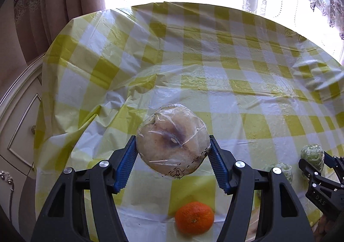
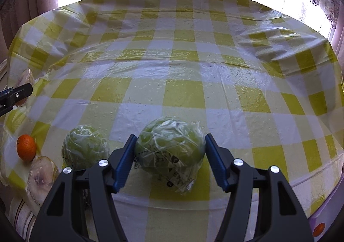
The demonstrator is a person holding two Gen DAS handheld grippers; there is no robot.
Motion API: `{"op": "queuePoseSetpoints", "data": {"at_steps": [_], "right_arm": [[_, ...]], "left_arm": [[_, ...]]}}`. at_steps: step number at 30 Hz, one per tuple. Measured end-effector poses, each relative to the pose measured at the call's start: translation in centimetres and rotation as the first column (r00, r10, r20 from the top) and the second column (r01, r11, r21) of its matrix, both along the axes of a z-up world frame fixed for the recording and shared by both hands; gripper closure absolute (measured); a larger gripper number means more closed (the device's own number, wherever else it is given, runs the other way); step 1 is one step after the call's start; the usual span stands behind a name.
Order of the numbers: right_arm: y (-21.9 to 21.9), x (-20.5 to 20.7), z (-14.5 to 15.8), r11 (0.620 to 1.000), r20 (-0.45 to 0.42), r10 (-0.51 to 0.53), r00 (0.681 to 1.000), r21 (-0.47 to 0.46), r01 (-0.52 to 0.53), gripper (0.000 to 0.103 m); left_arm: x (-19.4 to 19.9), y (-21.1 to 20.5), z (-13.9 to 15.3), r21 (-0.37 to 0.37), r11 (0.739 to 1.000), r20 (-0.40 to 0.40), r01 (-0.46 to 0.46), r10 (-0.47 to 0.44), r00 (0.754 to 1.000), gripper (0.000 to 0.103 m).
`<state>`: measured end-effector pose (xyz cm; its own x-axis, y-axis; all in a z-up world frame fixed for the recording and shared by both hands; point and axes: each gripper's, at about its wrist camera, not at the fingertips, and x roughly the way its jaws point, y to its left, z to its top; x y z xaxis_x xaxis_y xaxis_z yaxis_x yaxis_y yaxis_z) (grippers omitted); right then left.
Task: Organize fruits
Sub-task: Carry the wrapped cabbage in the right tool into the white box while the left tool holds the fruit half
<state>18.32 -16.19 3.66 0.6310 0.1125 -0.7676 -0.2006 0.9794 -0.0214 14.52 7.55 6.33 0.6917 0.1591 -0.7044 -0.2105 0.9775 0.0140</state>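
Note:
My left gripper point(image 1: 173, 151) is shut on a pale brown fruit wrapped in clear plastic point(image 1: 173, 141), held above the yellow checked tablecloth point(image 1: 215, 70). An orange point(image 1: 194, 217) lies on the cloth just below it. My right gripper point(image 2: 171, 149) is shut on a green fruit in clear plastic point(image 2: 169, 149); it also shows at the right edge of the left wrist view point(image 1: 311, 156). A second wrapped green fruit point(image 2: 85, 147) lies to its left. Another wrapped pale fruit point(image 2: 40, 175) and the orange point(image 2: 26, 147) lie at the left.
The table edge drops off at the left beside a cream cabinet point(image 1: 19, 113). Curtains and a bright window stand behind the table. Another orange point(image 2: 319, 229) shows at the bottom right corner, off the table.

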Motion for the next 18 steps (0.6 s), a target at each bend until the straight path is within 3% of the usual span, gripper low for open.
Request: {"op": "queuePoseSetpoints", "data": {"at_steps": [18], "right_arm": [[-2.0,-6.2,1.5,1.000,0.041,0.008,0.999,-0.003,-0.008,0.039]], "left_arm": [[-8.6,-8.2,1.1,-0.006,0.998,0.130,0.069,-0.068,0.989,0.041]]}}
